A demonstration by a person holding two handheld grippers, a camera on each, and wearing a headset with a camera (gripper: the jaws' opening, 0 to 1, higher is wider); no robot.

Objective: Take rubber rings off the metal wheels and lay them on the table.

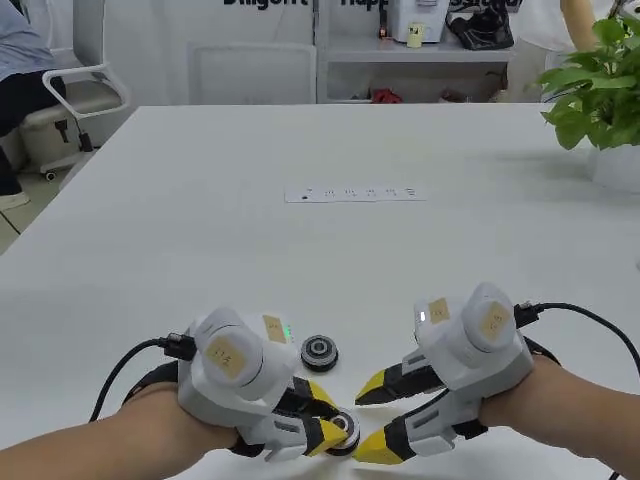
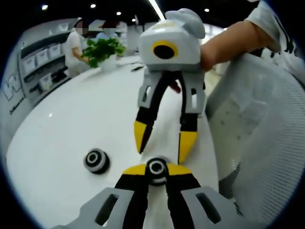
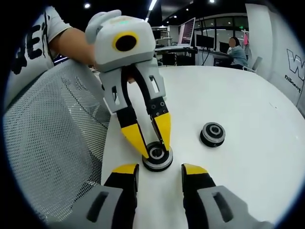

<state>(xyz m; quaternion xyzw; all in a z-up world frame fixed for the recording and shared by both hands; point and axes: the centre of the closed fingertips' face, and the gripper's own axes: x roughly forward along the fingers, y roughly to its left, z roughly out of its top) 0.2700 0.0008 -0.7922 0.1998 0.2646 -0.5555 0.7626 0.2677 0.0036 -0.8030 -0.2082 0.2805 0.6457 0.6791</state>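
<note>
A small metal wheel (image 1: 345, 428) (image 2: 157, 168) (image 3: 157, 156) with a black rubber ring around it sits near the table's front edge. My left gripper (image 1: 335, 432) (image 2: 157, 170) (image 3: 155, 144) is shut on it, one yellow tip on each side. My right gripper (image 1: 361, 425) (image 2: 162, 148) (image 3: 159, 170) faces it from the right, open, its tips just short of the wheel and either side of it. A second ringed wheel (image 1: 319, 350) (image 2: 96, 161) (image 3: 212, 134) lies flat on the white table (image 1: 300, 250), a little beyond the grippers and untouched.
A white power strip (image 1: 355, 193) lies mid-table. A potted plant (image 1: 600, 90) (image 2: 104, 50) stands at the far right corner. A mesh chair back (image 2: 257, 143) (image 3: 47, 143) is close behind the table's near edge. People stand and sit in the background.
</note>
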